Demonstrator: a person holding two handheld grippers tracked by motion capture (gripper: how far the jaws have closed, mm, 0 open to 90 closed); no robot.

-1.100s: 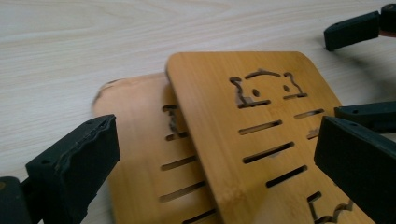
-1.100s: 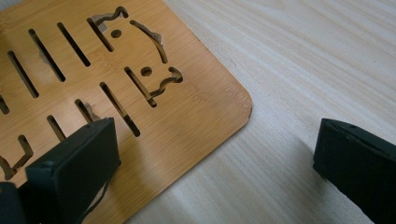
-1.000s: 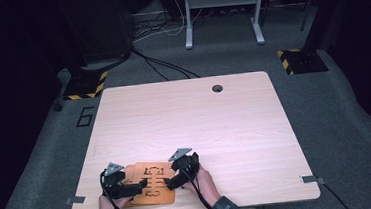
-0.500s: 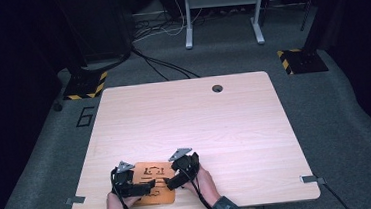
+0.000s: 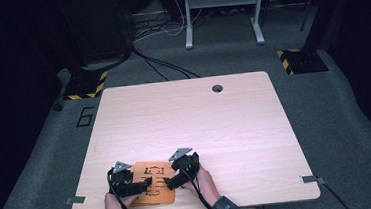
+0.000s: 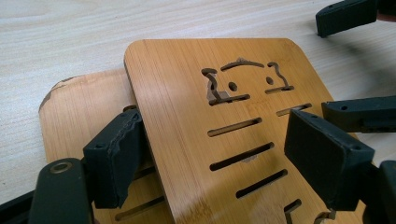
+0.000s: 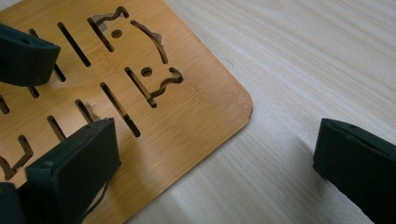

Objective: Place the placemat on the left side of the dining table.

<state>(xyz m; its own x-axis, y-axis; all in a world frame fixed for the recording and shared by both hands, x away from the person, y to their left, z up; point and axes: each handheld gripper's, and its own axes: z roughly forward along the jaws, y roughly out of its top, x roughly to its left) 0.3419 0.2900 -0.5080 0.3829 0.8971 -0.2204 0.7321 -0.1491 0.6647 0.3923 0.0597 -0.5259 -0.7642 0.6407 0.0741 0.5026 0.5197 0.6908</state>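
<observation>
Two slotted bamboo boards lie stacked at the table's near edge, the top board skewed over the lower board. In the high view the boards sit between both hands. My left gripper has just been closing. Its jaws are still apart, with the top board's near end between them. One of its pads is at the board's left edge and the other is above its face. My right gripper is wide open, with one pad over the board and the other over bare table.
The pale wooden table stretches ahead, with a round cable hole near its far edge. The right gripper's jaws also appear at the right of the left gripper view. Cables and stand legs lie on the floor beyond the table.
The left gripper's jaws have drawn closer together at the boards' left side. Both hands stay where they were.
</observation>
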